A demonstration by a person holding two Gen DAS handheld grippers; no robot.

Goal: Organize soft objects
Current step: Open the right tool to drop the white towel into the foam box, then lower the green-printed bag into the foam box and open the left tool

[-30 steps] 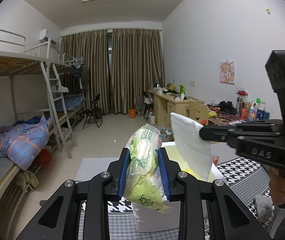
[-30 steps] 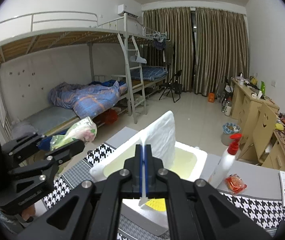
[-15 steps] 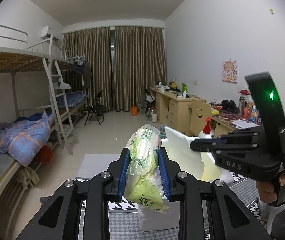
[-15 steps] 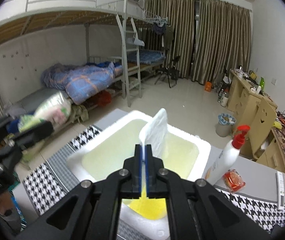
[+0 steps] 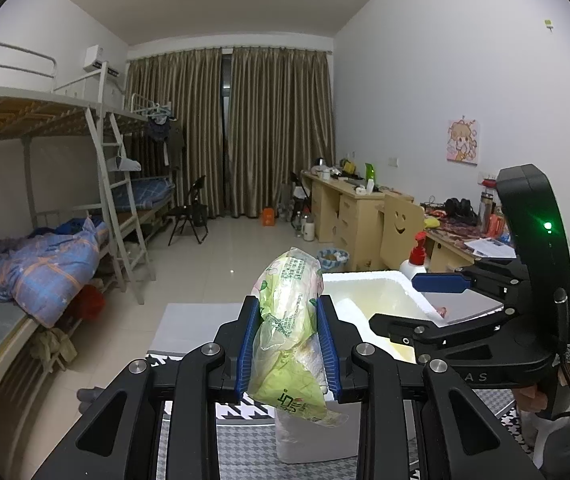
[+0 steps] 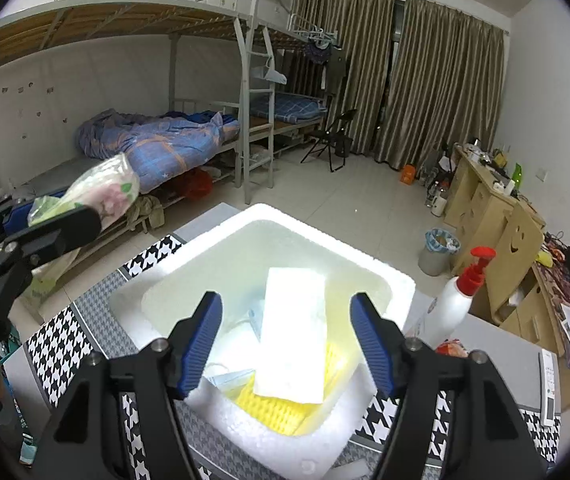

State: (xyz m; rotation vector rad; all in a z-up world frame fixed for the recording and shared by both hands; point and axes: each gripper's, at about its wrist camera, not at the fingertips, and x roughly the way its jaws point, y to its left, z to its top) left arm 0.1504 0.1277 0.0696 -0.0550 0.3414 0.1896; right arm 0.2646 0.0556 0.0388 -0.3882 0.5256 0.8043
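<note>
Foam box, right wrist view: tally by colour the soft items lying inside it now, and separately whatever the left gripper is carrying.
In the foam box:
White sheet: 1
Yellow knitted cloth: 1
Light blue face mask: 1 visible
In the left gripper:
Green plastic pack: 1
Total: 4

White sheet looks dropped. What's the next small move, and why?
Probably lift the right gripper clear of the foam box. Its jaws have just been opening and stand wide with nothing between them, and the white sheet lies loose inside the box on the yellow cloth. That frees the opening for the left gripper, shut on the green plastic pack.
</note>
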